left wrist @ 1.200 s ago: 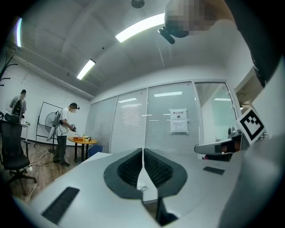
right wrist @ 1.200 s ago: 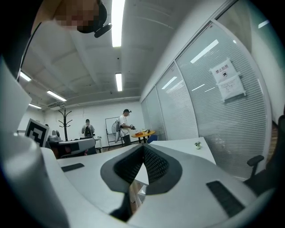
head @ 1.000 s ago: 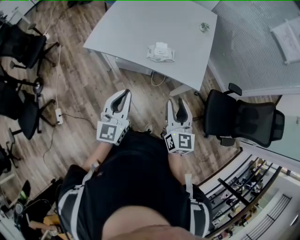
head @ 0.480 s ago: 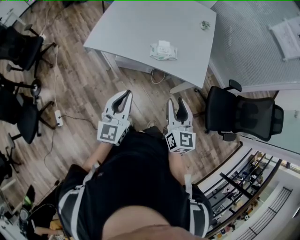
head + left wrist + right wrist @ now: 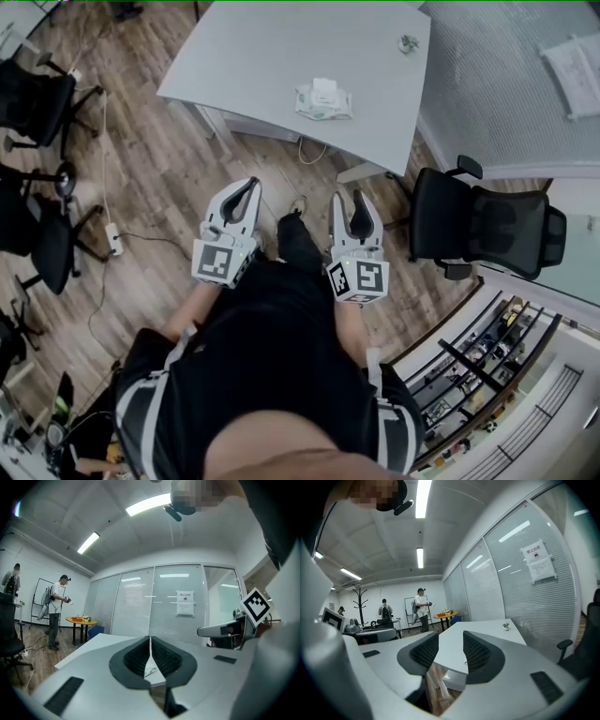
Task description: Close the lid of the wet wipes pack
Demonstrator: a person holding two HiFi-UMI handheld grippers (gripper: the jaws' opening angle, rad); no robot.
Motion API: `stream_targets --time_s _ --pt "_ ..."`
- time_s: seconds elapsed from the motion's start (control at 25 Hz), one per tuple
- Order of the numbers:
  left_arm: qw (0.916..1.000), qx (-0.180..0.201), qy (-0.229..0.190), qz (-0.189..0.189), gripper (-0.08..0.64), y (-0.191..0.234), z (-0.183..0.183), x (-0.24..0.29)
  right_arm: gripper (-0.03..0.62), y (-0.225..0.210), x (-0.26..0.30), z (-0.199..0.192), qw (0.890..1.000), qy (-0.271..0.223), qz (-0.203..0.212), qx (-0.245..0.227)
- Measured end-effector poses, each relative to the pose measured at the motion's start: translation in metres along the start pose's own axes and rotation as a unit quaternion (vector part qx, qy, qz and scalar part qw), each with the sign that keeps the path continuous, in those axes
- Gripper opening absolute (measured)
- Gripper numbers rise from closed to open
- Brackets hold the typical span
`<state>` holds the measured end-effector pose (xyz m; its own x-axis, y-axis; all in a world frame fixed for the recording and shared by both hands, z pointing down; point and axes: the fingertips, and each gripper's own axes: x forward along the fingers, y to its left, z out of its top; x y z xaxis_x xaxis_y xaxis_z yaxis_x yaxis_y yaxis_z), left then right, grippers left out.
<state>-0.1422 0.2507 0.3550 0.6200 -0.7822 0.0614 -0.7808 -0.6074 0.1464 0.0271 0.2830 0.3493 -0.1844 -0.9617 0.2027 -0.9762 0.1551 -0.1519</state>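
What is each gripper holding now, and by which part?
Nothing is held. The left gripper has its jaws together, empty; the right gripper has them apart, empty. The wet wipes pack lies on the table, away from both.

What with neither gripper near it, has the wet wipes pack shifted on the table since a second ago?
No. The wet wipes pack keeps its spot by the near edge of the table, same offset from the plant.

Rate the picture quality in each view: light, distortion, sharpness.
Head view: even, soft light, no glare; edges bend; the wet wipes pack is small yet fairly sharp. Left gripper view: strong fisheye, dark corners, a ceiling strip light blown out. Right gripper view: same fisheye and dark corners; an overhead strip light glares.
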Motion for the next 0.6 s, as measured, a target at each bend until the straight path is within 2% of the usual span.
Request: stream_targets --time_s 0.2,0.4,0.6 --pt "0.9998 0.013 0.013 0.010 0.031 0.000 -0.008 0.053 0.179 -0.037 0.045 0.010 1.000 -0.001 0.022 -0.006" --pt "0.9983 0.042 0.033 0.021 0.032 0.005 -0.012 0.117 0.179 -0.080 0.097 0.026 0.999 0.004 0.052 -0.016" --pt "0.9936 0.077 0.080 0.023 0.032 0.013 -0.034 0.176 0.179 -0.115 0.152 0.033 0.996 0.013 0.086 -0.023"
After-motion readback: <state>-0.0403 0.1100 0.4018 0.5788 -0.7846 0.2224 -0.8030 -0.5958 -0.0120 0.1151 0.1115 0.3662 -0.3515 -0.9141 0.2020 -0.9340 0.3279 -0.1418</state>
